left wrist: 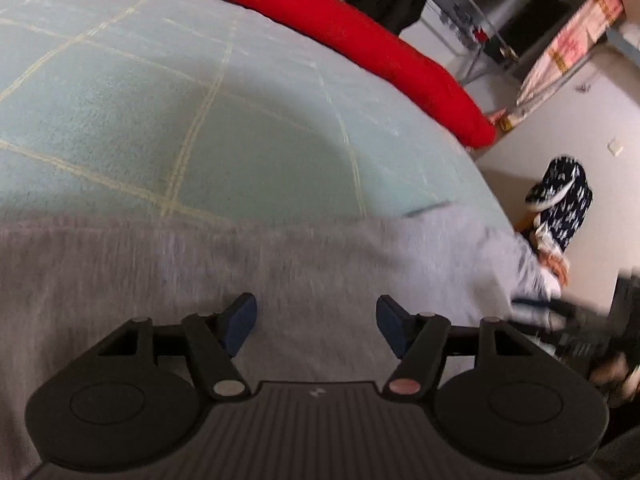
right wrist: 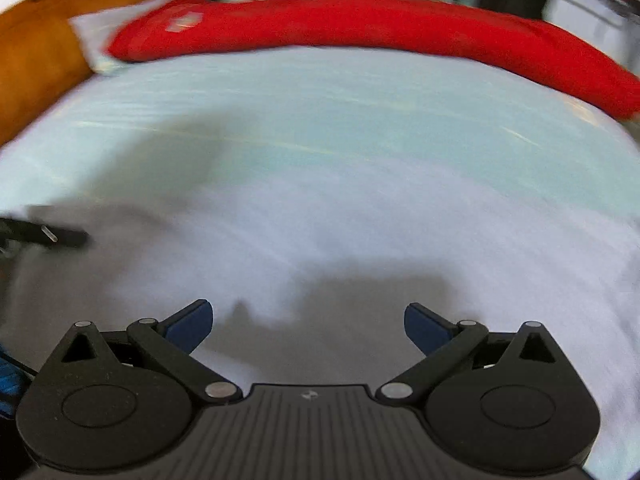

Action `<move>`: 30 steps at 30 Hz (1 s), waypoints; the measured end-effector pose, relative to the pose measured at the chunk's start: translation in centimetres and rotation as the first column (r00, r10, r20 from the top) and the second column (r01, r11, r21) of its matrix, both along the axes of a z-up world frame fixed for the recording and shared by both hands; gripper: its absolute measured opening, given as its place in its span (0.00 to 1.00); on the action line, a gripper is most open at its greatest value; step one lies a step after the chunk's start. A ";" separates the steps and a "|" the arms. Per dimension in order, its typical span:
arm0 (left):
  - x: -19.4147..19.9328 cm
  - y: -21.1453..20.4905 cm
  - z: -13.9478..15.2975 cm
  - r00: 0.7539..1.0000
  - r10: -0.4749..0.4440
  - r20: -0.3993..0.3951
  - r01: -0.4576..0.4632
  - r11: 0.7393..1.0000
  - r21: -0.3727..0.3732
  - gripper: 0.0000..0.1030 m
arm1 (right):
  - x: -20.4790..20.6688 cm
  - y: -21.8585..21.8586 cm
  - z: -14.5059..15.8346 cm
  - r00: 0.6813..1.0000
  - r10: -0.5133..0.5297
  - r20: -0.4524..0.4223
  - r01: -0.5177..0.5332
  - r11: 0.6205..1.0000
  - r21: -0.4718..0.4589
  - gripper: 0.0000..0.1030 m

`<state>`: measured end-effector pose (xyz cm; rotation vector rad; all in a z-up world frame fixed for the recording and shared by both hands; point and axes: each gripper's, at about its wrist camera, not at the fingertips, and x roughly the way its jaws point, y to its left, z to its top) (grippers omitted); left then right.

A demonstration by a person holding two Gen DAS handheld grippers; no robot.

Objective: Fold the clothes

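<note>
Nearest the cameras, the left tongs (left wrist: 316, 326) stand apart with nothing between the pads, hovering just over the pale grey knit garment (left wrist: 200, 280). The right tongs (right wrist: 308, 330) are spread wide and likewise hold nothing, above the same cloth. The garment lies spread across the near part of the pale green bed cover with cream grid lines (left wrist: 160, 120); it looks mostly flat, though blur hides any crease or fold line. Folding seems barely started: an edge must yet be gripped and brought over. Beyond lies a long red bolster cushion (left wrist: 360, 36).
</note>
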<state>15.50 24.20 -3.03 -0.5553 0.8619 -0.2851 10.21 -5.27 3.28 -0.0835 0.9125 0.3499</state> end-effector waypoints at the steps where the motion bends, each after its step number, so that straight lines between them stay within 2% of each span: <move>1: 0.2 -0.1 0.1 1.000 -0.001 0.003 0.001 1.000 0.011 0.65 | -0.7 -1.2 -0.5 1.000 -0.026 -0.017 0.025 1.000 -0.015 1.00; 4: -0.2 -1.3 1.1 1.000 0.009 0.023 -0.011 0.996 0.085 0.64 | -2.3 -3.0 -3.1 0.997 -0.068 -0.039 0.065 0.995 -0.070 1.00; 5: -0.5 -1.9 1.5 0.999 0.013 0.032 -0.017 0.993 0.114 0.64 | -2.9 -3.1 -3.3 0.998 -0.060 -0.001 0.060 0.996 -0.060 1.00; 9: -4.0 -4.4 3.3 0.995 0.023 0.095 -0.040 0.984 0.172 0.64 | -3.8 -3.4 -2.3 0.998 -0.037 0.044 0.037 0.999 -0.001 1.00; 12: -7.1 -6.9 3.5 0.991 0.018 0.133 -0.047 0.974 0.221 0.65 | -5.5 -3.8 -0.8 0.990 0.055 0.126 -0.063 0.997 0.055 1.00; 14: -9.1 -8.6 3.6 0.987 0.012 0.157 -0.053 0.966 0.255 0.66 | -6.0 -3.6 -1.4 0.982 0.106 0.155 -0.113 0.993 0.034 1.00; 17: -11.5 -10.7 2.1 0.986 0.042 0.158 -0.087 0.955 0.284 0.66 | -6.0 -3.0 -3.5 0.978 0.154 0.141 -0.156 0.988 0.007 1.00; 21: -13.4 -12.0 0.4 0.980 0.079 0.181 -0.138 0.930 0.340 0.66 | -7.1 -2.9 -4.7 0.960 0.168 0.223 -0.167 0.986 -0.021 1.00; 23: -14.1 -12.3 0.2 0.975 0.103 0.195 -0.167 0.922 0.349 0.66 | -7.1 -3.5 -4.8 0.963 0.140 0.229 -0.148 0.989 0.017 1.00; 26: -15.3 -13.1 0.2 0.970 0.133 0.202 -0.201 0.907 0.369 0.66 | -8.1 -3.6 -4.6 0.958 0.130 0.256 -0.140 0.990 0.021 1.00; 30: -16.7 -14.4 1.0 0.967 0.106 0.232 -0.193 0.898 0.396 0.66 | -8.1 -3.9 -4.9 0.955 0.130 0.267 -0.143 0.989 0.032 1.00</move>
